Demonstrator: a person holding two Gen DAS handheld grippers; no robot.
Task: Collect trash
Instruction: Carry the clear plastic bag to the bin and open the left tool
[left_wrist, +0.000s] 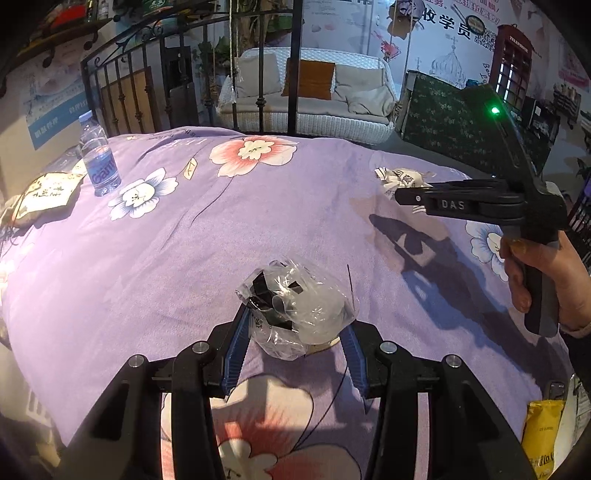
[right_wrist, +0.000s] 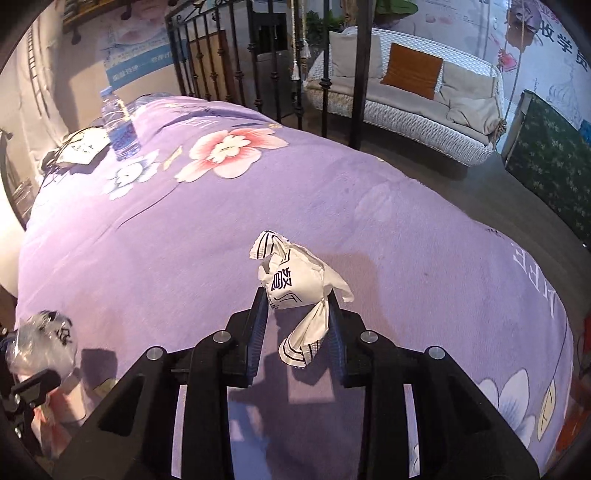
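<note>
Two pieces of trash in hand: a crumpled clear plastic bag (left_wrist: 295, 306) pinched between the blue pads of the left gripper (left_wrist: 295, 332), and a white printed paper wrapper (right_wrist: 295, 284) between the pads of the right gripper (right_wrist: 295, 314), jaws narrowed onto it and both pieces just above the purple floral bedspread (left_wrist: 184, 240). Pick-up step apparently done on both sides; next, most likely, carrying both to a bin, none in view. Both grippers angled steeply down, the right one held by its handle in a hand (left_wrist: 535, 273) at the frame's edge. Farther off, a water bottle (left_wrist: 98, 158) upright near the iron bed frame (left_wrist: 147, 74), a yellow packet (left_wrist: 541, 432) at the near corner.
</note>
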